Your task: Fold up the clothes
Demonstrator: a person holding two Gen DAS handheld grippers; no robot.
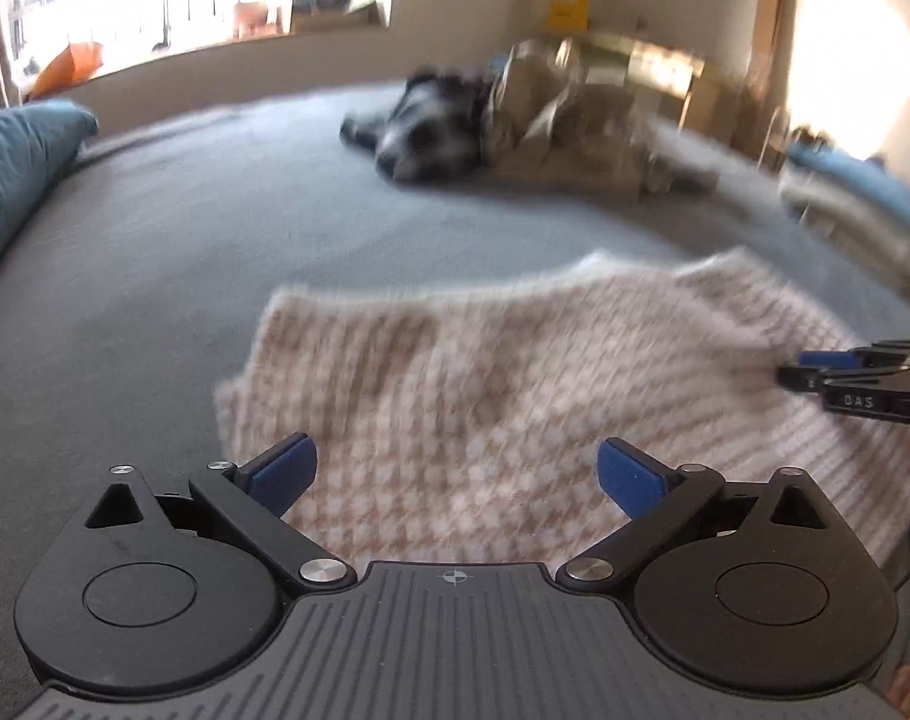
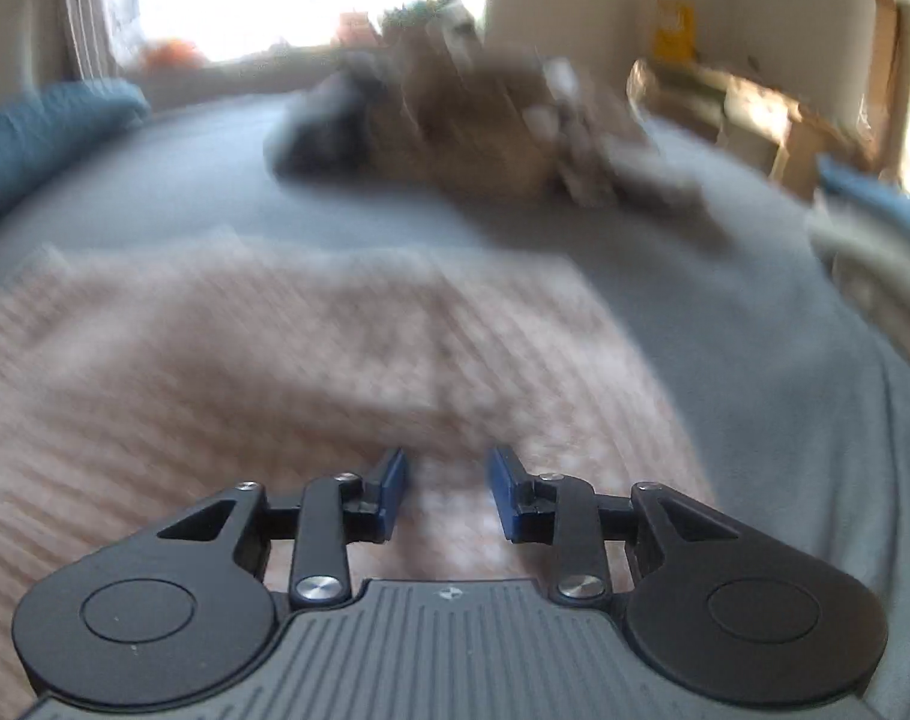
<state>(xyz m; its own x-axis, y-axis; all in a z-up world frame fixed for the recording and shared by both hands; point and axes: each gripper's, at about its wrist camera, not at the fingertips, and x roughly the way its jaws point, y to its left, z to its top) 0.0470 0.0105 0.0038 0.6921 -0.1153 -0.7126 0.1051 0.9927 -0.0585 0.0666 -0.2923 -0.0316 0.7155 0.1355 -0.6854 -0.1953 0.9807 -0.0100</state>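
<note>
My left tongs [image 1: 455, 474] stand wide apart with nothing between the blue pads [image 1: 287, 471], hanging over the near edge of the sweater [image 1: 485, 396]. My right tongs [image 2: 446, 492] are only partly open, the pads standing a little apart with knit showing in the gap below them; I cannot see them pinching any cloth, so I judge them empty. In the left view they come in from the right edge, over the sweater's right side.

The sweater lies on the bed [image 1: 155, 276], spread fairly flat, and I judge the fold is at its start: both tongs are placing themselves over the garment for a first grip. What comes next, as I see it, is to bring each pair down on an edge or a sleeve, nip one layer cleanly and carry it across the body without dragging the whole piece.

The knit is thick and soft, cream and beige in a small check, ribbed along the hem at right. It should bunch easily and slide little on the bed's grey-blue cover, which looks like a matt, slightly fuzzy cloth.

Further off sits a teal pillow [image 1: 17, 162] at left, and a blurred heap of other clothes [image 1: 491, 120], dark and tan, waits near the far edge of the bed
</note>
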